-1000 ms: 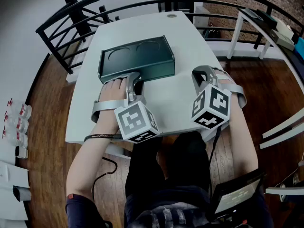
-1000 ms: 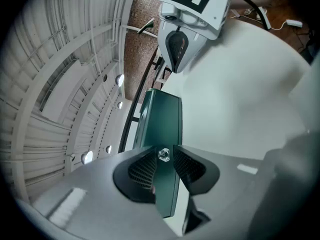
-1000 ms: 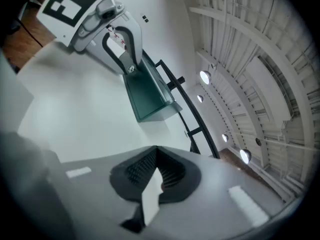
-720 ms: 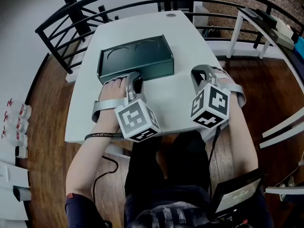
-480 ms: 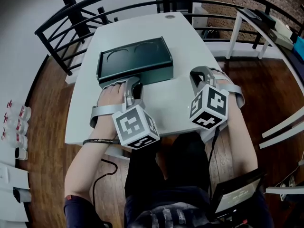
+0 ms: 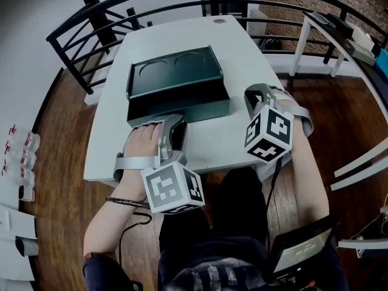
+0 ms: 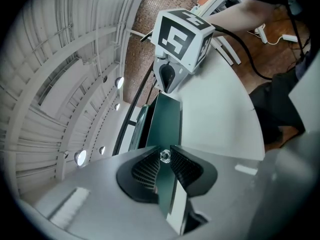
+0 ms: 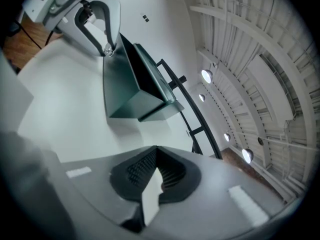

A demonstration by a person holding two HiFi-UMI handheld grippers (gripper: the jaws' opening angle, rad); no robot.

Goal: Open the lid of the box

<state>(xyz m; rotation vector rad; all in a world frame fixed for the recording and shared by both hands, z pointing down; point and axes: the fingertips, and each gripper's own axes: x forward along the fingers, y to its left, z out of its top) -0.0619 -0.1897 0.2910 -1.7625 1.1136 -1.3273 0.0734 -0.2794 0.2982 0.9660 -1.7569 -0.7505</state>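
Note:
A dark green box (image 6: 179, 109) stands on the white table (image 6: 242, 53). Its lid (image 6: 174, 70), with two round recesses, is raised off the base at the near side. My left gripper (image 6: 172, 123) is shut on the lid's near edge; in the left gripper view the thin green panel (image 7: 166, 126) runs between the pads of this gripper (image 7: 165, 157). My right gripper (image 6: 255, 94) rests on the table to the right of the box, apart from it. In its own view the right gripper (image 8: 156, 157) is shut on nothing, and the box (image 8: 131, 90) lies ahead.
A black metal railing (image 6: 91, 23) curves round the far and left sides of the table. A second white table (image 6: 330, 32) stands at the back right. Bottles (image 6: 18, 150) sit on the floor at the left. The table's near edge is under my wrists.
My left gripper has drawn back toward me and up, and the lid's near edge has lifted off the base with it. The right gripper has stayed put.

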